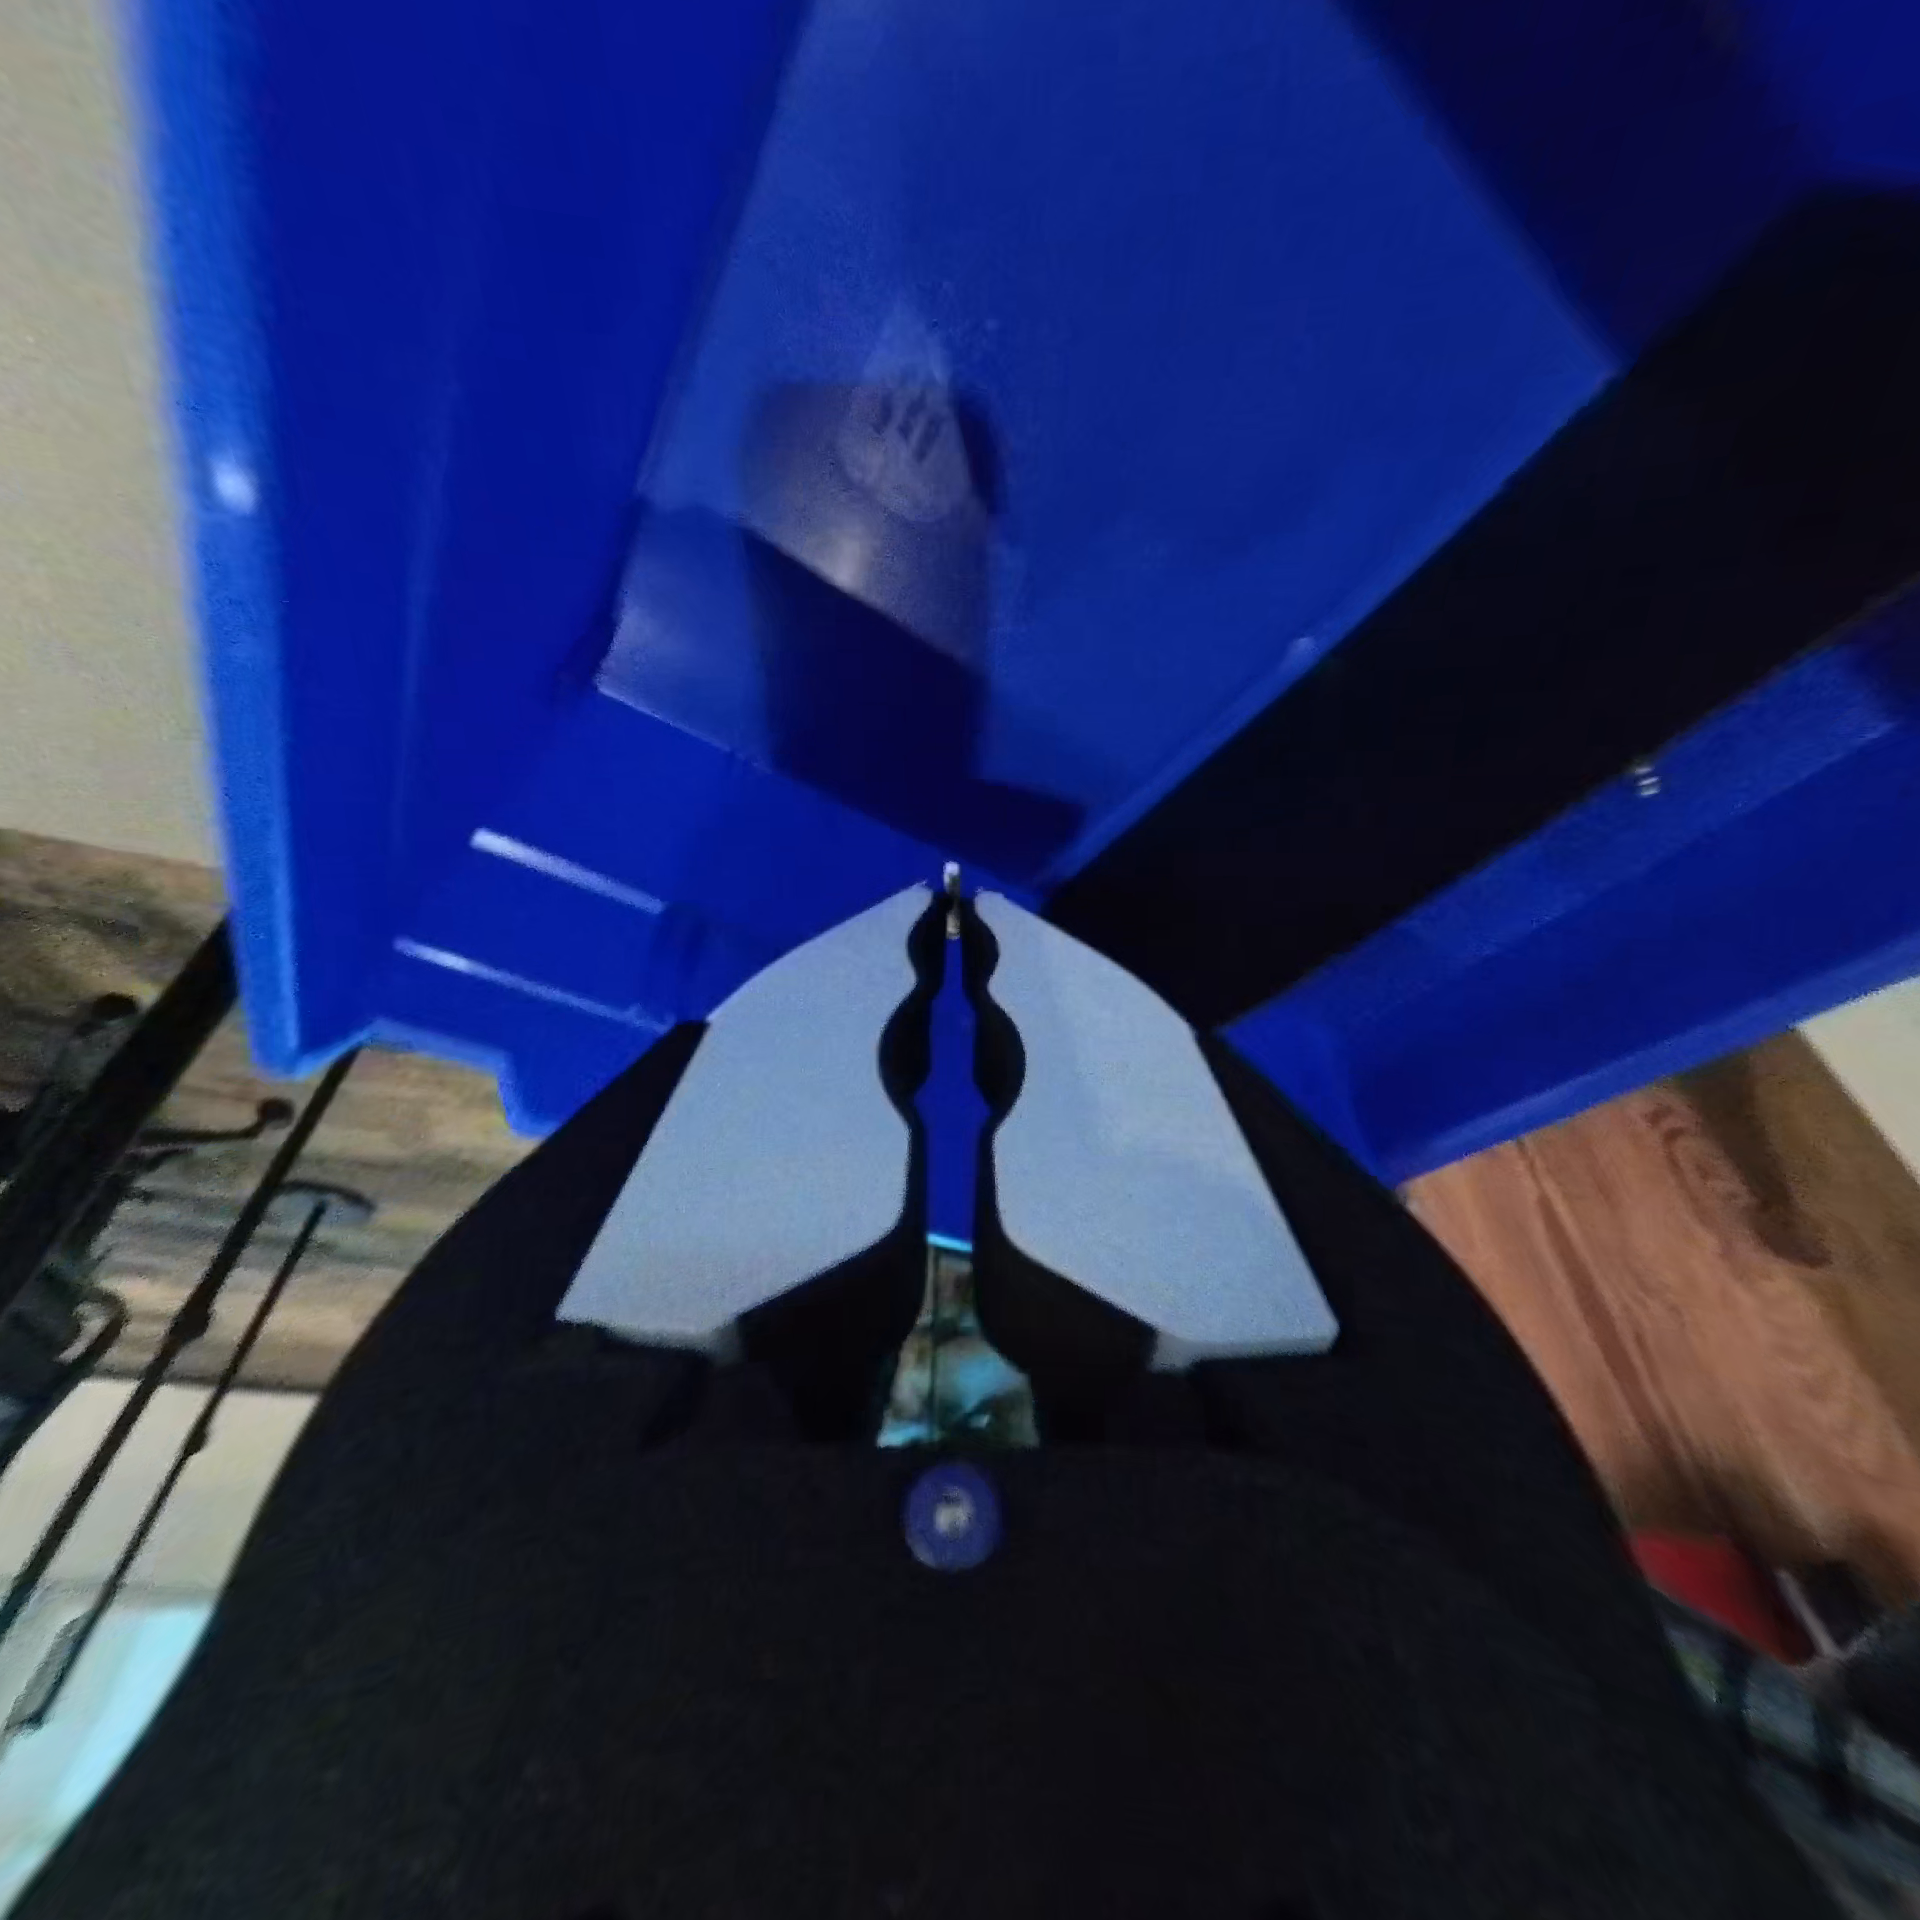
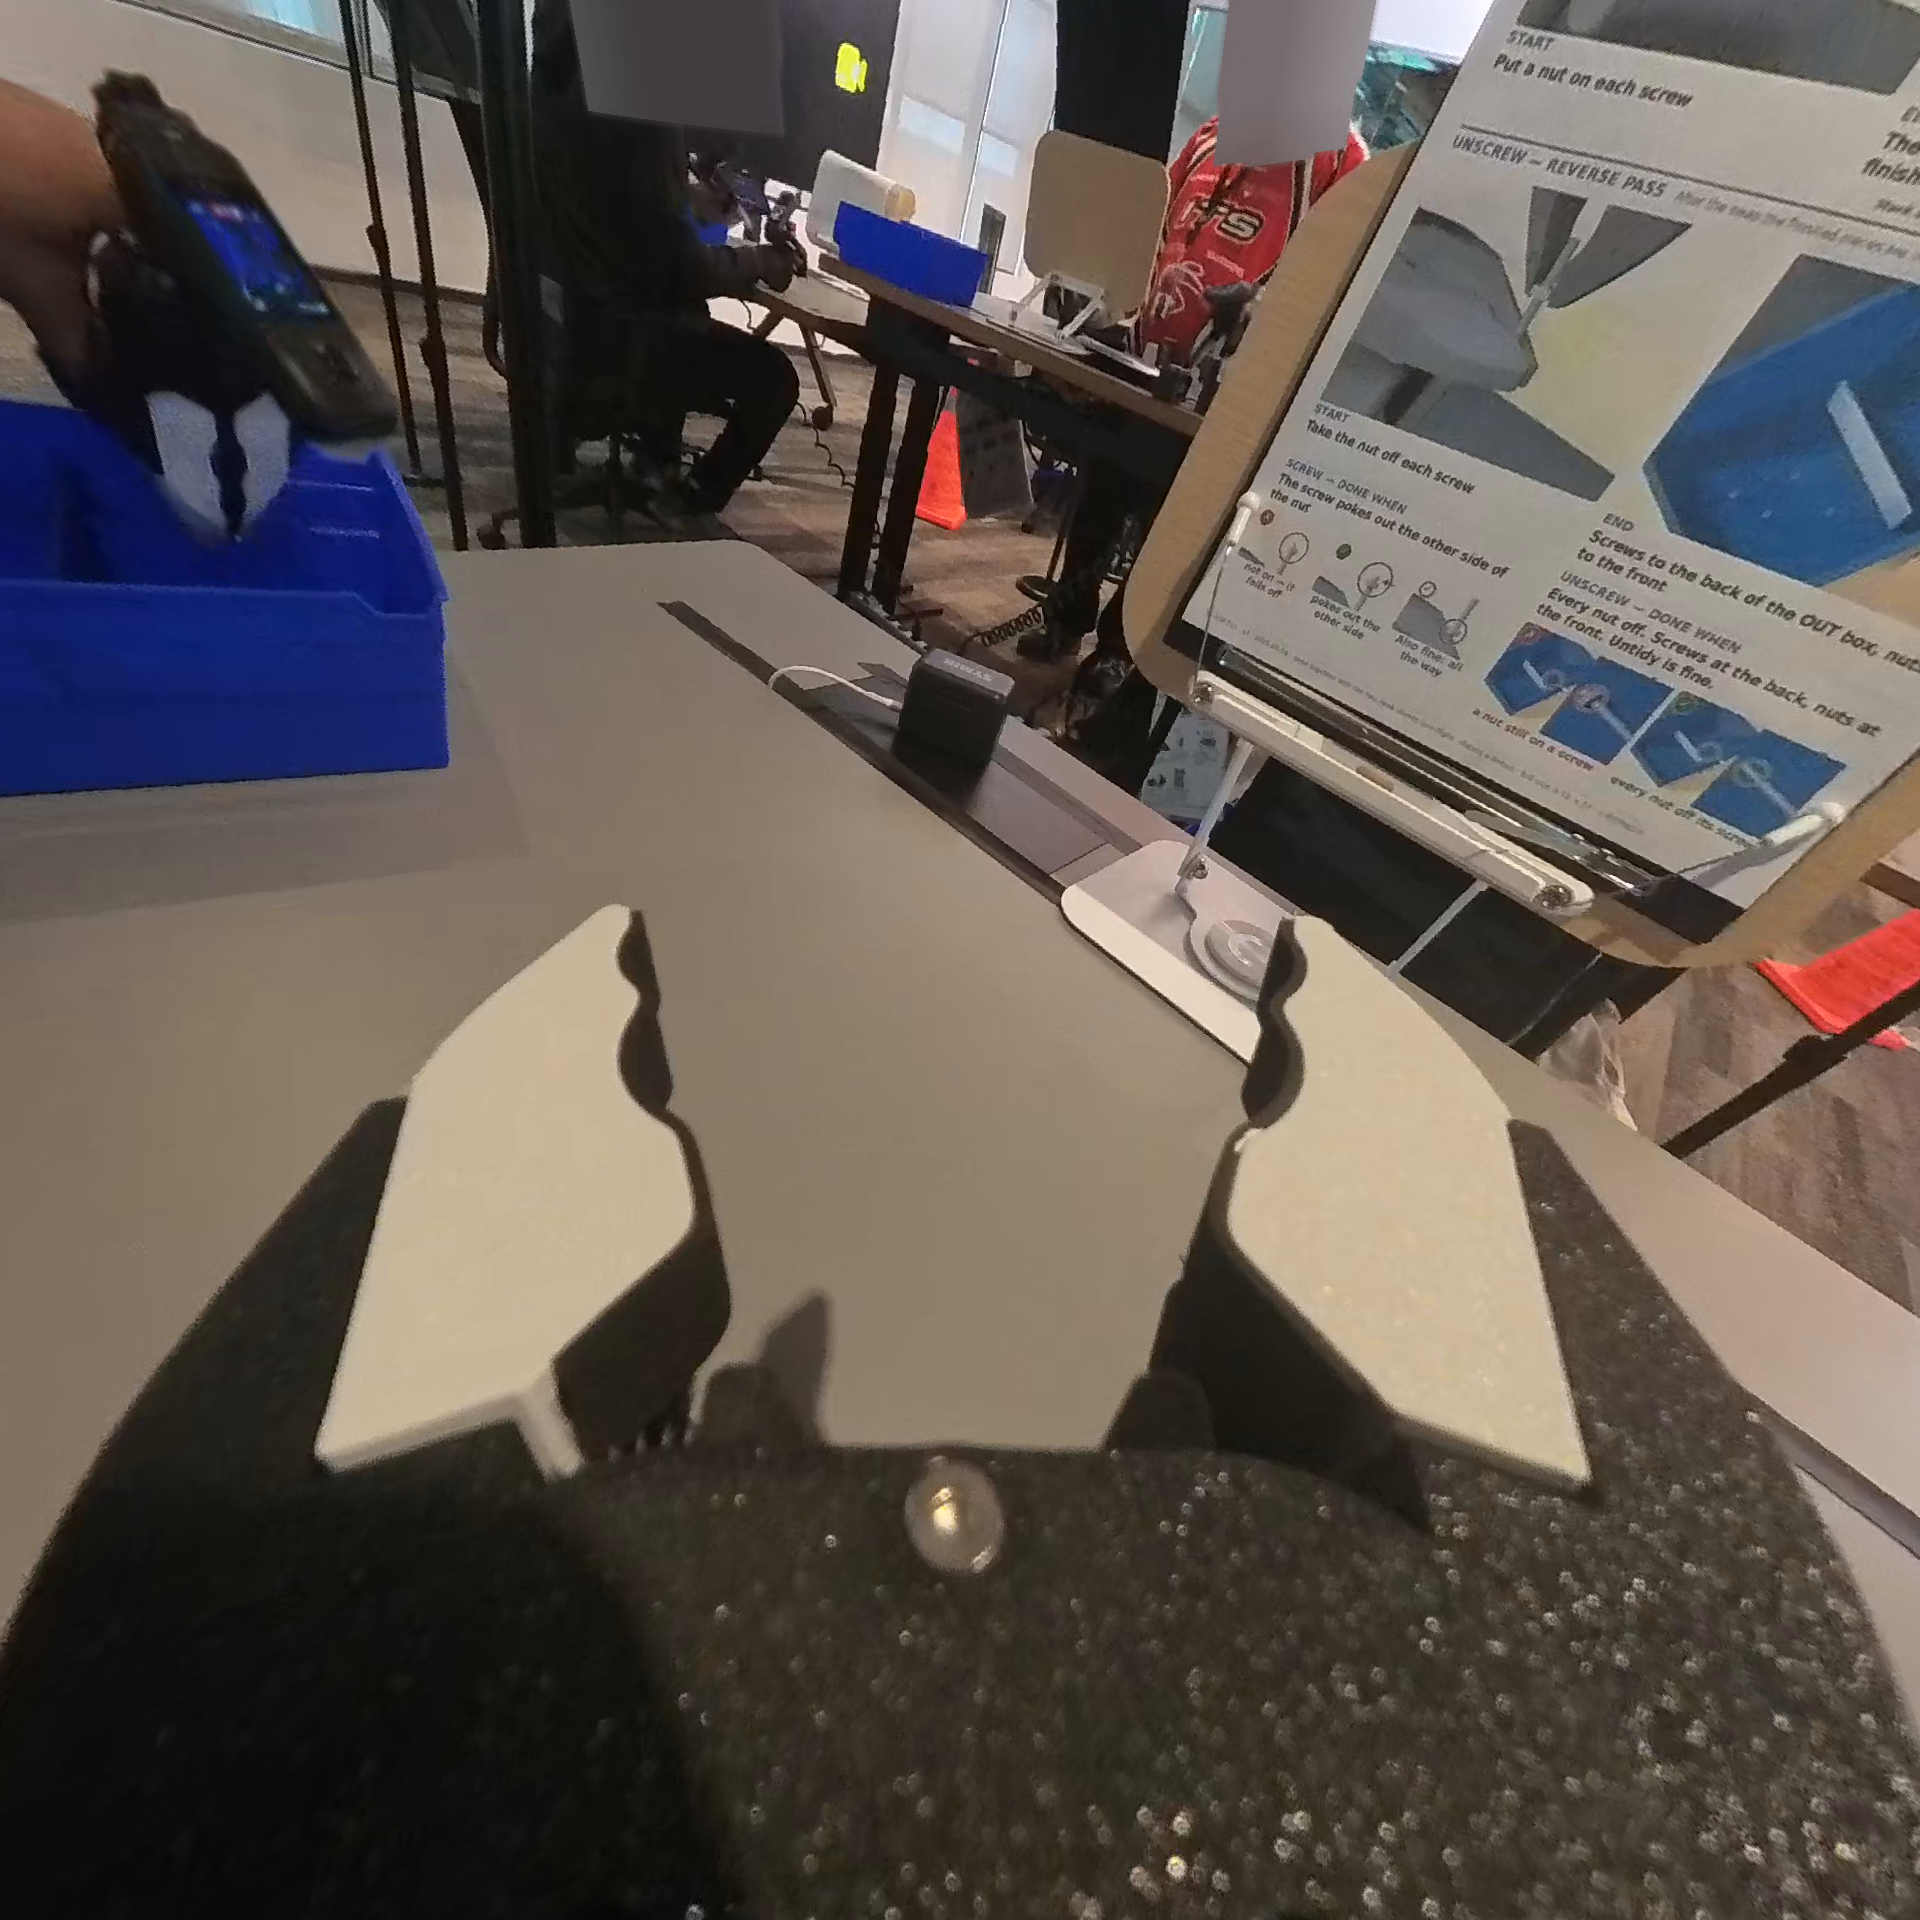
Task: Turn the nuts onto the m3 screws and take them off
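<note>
My left gripper (image 1: pixel 951 906) is shut, and its tips pinch a small silver screw (image 1: pixel 950 881). It is held inside a blue bin (image 1: pixel 1143 312), close to the bin's floor. The view is blurred, so I cannot tell whether a nut sits on the screw. Another small silver part (image 1: pixel 1645 779) lies in a second blue compartment (image 1: pixel 1558 935) to the right. My right gripper (image 2: pixel 961 925) is open and empty, low over the grey table (image 2: pixel 831 810). The right wrist view also shows the left gripper (image 2: pixel 231 520) far left, pointing down into the blue bin (image 2: pixel 208 675).
An instruction board (image 2: pixel 1558 468) on a white stand (image 2: pixel 1153 925) stands at the table's right edge. A small black box with a white cable (image 2: pixel 951 707) sits in a slot at the back edge. People sit at desks beyond.
</note>
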### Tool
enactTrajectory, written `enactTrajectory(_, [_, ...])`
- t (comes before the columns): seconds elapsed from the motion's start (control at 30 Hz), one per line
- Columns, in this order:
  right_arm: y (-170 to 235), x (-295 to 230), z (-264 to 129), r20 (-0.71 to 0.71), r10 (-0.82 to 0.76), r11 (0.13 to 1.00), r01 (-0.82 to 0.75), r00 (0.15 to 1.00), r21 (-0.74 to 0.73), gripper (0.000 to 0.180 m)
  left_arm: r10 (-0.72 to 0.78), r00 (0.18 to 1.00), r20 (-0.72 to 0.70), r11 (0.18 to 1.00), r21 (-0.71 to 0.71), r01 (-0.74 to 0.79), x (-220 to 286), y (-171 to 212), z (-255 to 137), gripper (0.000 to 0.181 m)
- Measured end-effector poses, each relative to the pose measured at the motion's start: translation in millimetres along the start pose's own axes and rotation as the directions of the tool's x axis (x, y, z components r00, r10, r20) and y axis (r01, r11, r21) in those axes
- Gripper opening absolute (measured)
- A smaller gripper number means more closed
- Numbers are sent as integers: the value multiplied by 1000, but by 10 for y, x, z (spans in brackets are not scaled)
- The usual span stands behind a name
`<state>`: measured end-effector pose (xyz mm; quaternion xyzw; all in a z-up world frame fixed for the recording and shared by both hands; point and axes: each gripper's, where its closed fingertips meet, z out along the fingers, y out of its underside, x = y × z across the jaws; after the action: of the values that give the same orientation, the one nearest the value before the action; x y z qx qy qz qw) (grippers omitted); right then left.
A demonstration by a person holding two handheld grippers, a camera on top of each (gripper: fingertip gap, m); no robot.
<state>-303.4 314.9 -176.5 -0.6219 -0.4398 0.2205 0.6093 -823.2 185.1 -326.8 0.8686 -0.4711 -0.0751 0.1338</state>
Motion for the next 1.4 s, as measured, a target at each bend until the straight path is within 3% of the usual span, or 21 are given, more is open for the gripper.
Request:
enactTrajectory(0.2, [-7, 76, -153, -10, 17, 999, -17, 1000, 33, 109, -153, 988, -18, 955, 254, 153, 20, -129, -636, 2])
enactTrajectory(0.37, [60, 161, -277, -4, 48, 998, -48, 999, 40, 109, -262, 964, -53, 832, 493, 254, 140, -521, -1258, 2])
enactTrajectory(0.57, [241, 256, -456, 7, 121, 992, -121, 993, 20, 109, -310, 938, -157, 603, 730, 322, 399, -1284, -1824, 2])
enactTrajectory(0.7, [381, 267, -574, 24, 171, 985, -171, 985, 15, 109, -266, 910, -319, 418, 812, 407, 618, -1911, -2040, 2])
enactTrajectory(0.97, [700, 287, -729, 23, 214, 977, -214, 977, 1, 109, -57, 870, -489, 183, 852, 491, 1059, -3294, -1917, 1])
enactTrajectory(1.13, [906, 295, -804, 22, 236, 972, -235, 972, -28, 109, 24, 850, -527, 138, 843, 519, 1251, -3928, -1746, 2])
enactTrajectory(1.4, [1152, 316, -905, 18, 273, 961, -272, 962, -52, 109, 33, 852, -523, 231, 833, 502, 1472, -4484, -1468, 2])
